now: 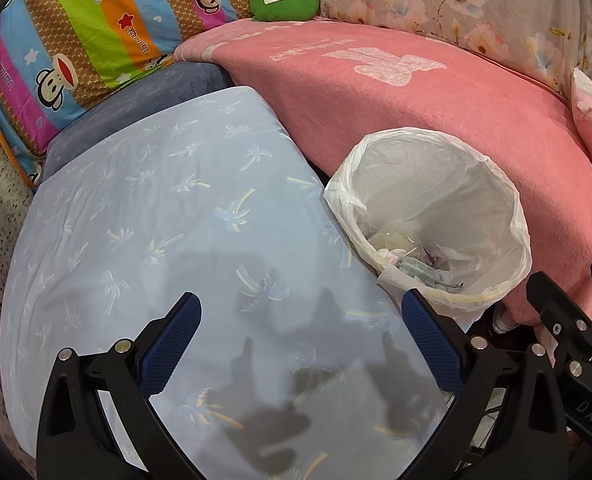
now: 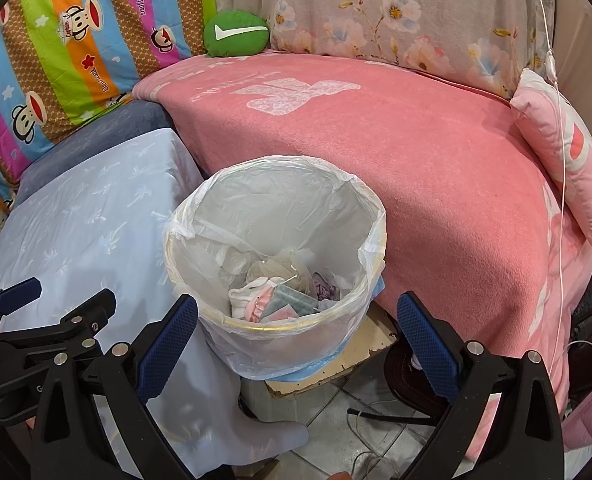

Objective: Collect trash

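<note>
A round bin lined with a white plastic bag (image 2: 274,344) stands between a light blue palm-print cloth and a pink blanket. It also shows in the left wrist view (image 1: 508,216). Trash (image 2: 280,294) lies at its bottom: face masks, tissues and plastic film. My right gripper (image 2: 296,310) is open and empty, its fingers either side of the bin's near rim. My left gripper (image 1: 302,310) is open and empty above the blue cloth (image 1: 176,220), left of the bin. The left gripper also shows at the left edge of the right wrist view (image 2: 56,292).
A pink blanket (image 2: 396,160) covers the bed behind the bin. A green plush (image 2: 236,34), a striped monkey-print quilt (image 2: 76,40), a floral quilt (image 2: 376,12) and a pink pillow (image 2: 564,160) line the back. A worn board (image 2: 360,352), cables and tiled floor (image 2: 360,432) lie below the bin.
</note>
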{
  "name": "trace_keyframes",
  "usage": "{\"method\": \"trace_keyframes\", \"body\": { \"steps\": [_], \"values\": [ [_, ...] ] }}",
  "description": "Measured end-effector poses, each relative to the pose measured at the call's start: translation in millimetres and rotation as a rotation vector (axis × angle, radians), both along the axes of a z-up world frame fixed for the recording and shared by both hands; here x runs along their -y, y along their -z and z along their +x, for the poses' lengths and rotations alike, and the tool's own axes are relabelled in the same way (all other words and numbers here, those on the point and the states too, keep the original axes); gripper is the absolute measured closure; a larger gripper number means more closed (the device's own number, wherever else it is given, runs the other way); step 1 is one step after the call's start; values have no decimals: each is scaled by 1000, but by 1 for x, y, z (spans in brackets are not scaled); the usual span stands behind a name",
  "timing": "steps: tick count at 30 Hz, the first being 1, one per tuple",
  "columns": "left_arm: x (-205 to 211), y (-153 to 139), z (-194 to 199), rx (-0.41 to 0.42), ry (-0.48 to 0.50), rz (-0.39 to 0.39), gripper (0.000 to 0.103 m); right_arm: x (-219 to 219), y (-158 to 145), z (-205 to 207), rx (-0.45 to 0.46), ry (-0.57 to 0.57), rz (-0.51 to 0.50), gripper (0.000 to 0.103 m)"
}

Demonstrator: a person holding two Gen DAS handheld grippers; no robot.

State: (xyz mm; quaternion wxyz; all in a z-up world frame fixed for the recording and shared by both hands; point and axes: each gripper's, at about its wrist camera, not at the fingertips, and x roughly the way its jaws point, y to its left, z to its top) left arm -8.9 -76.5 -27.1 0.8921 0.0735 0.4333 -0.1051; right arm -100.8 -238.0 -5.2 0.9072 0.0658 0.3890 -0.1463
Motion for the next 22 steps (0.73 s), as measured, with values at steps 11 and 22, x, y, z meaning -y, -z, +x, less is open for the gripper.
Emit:
{"method": "trace_keyframes", "body": {
  "steps": [11,22],
  "values": [
    [-1,-1,-2,25,5,14,7,0,0,0,0,1,1,6],
    [-3,-2,0,29,11,19,7,-3,-2,1,-4,13,8,6]
  ]
}}
